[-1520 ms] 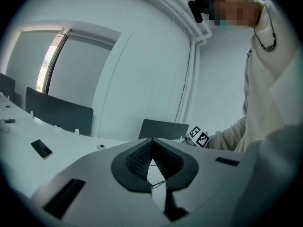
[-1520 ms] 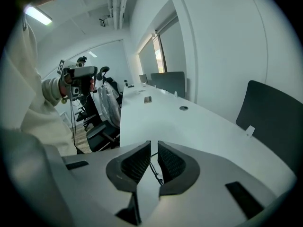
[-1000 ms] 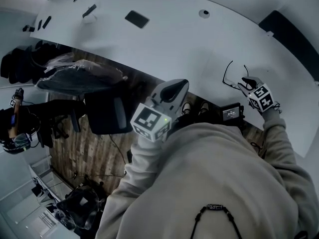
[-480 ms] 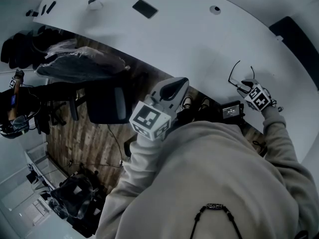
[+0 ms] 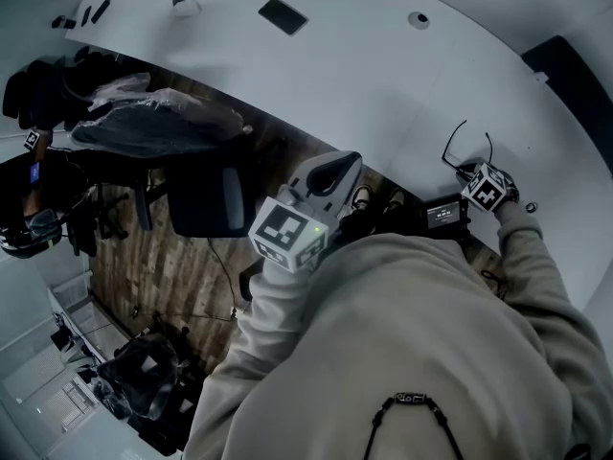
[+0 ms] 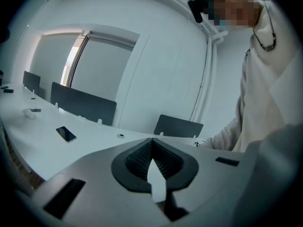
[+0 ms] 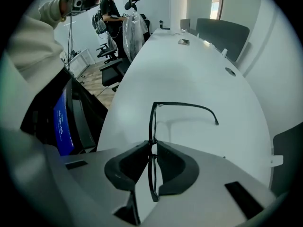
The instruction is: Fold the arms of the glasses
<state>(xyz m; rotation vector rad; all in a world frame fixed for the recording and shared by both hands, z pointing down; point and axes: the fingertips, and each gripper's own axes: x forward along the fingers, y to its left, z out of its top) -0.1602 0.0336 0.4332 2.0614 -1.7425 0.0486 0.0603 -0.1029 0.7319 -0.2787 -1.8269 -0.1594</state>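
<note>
One pair of glasses stands on its rim on the white table, near the edge, both arms unfolded and pointing away; the right gripper view shows one arm in full. Two grippers. The right gripper points steeply down with its jaws just closed in, pads clamped on the front frame at the bridge. The left gripper has its jaws together with nothing between them, held off the table by the torso. One phone lies far off on the table.

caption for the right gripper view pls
Right gripper, jaws just closed in, pinches the glasses by the front, one arm unfolded.
</note>
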